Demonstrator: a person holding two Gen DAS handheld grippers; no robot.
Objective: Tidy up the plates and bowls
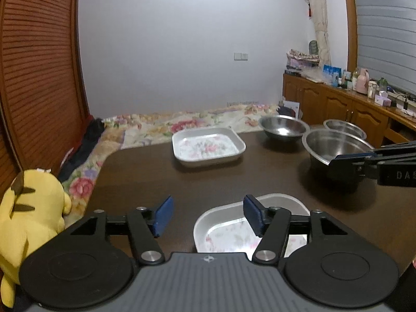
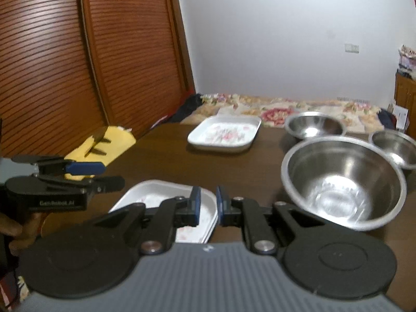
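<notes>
On the worktop [image 1: 145, 171], the left gripper [image 1: 208, 214] gapes wide and empty over the near plate [image 1: 228, 231] at 6 o'clock. The right gripper [image 2: 208, 205], nearly closed with a narrow gap, holds nothing. The slick large bowl [image 2: 343, 182] at 3 o'clock could slip from a rim pinch. Only the right view shows the near plate's right edge between its pads.

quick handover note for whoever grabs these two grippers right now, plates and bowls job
Left gripper: open, empty, above the near plate.
Right gripper: jaws nearly together, a narrow gap showing, holding nothing, beside that plate's right edge.
Far plate sits alone mid-table. Big bowl and two small bowls stand separately on the right.
Done: nothing stacked.
Left: stack plates, nest bowls.
</notes>
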